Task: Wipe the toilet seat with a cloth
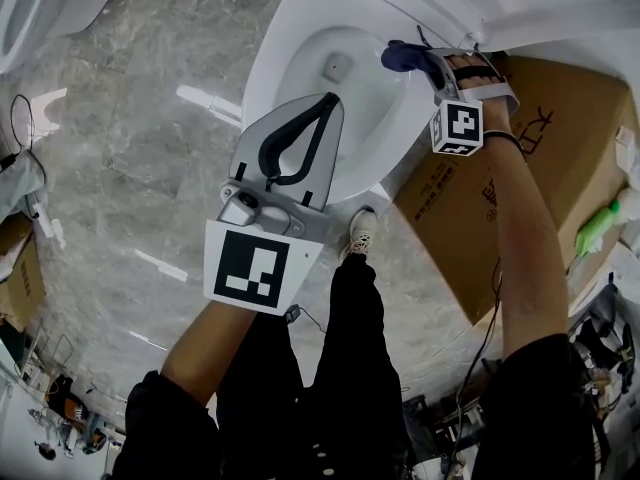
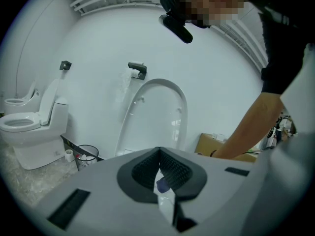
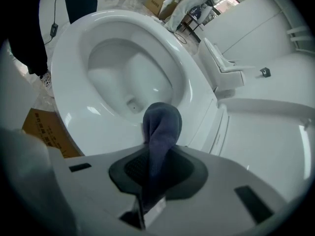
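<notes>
Bright, even light; floor glare; fisheye edges, dark corners

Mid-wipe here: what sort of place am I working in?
Probably a toilet showroom or test area, not a home bathroom: the open toilet, a cardboard box right beside it, and a second toilet along the wall.

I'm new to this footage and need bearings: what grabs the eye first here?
A dark blue cloth pinched in the right tongs, poised over the white toilet rim by the hinge end. Then the left tongs, shut and empty, held above the toilet's near end.
</notes>
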`<action>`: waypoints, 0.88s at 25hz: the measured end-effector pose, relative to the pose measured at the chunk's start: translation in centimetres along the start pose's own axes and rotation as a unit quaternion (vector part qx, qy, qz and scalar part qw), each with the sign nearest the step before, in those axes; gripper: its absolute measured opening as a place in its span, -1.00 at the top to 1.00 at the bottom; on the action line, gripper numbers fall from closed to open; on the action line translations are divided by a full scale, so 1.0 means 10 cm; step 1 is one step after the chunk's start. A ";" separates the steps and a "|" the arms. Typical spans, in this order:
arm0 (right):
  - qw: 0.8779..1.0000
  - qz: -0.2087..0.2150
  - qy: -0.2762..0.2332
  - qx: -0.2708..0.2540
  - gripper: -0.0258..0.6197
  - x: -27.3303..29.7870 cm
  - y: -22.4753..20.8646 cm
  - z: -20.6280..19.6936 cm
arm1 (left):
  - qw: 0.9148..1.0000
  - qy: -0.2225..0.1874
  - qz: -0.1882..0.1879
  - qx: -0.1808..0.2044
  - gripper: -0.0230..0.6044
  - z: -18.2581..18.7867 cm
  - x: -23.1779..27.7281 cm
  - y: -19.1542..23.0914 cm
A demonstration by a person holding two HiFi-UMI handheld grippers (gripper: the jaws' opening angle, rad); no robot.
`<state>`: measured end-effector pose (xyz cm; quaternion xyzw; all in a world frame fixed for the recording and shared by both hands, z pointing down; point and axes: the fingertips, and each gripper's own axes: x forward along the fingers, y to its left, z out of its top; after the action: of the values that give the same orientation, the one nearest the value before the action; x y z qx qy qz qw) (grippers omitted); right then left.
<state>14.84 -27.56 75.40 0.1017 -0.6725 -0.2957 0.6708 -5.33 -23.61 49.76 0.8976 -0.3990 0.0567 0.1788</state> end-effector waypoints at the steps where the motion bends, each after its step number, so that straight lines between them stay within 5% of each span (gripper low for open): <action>1: 1.000 0.003 0.000 0.003 0.74 -0.02 0.04 -0.02 | 1.000 -0.001 -0.002 0.002 0.89 0.01 0.01 -0.01; 22: 0.984 0.041 0.012 0.172 0.75 -0.39 0.64 0.05 | 1.000 -0.005 0.006 0.009 0.89 -0.05 0.00 -0.04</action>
<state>16.37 -20.26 75.60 0.1912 -0.7089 -0.1462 0.6629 -4.98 -23.22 50.10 0.8969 -0.4048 0.0573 0.1687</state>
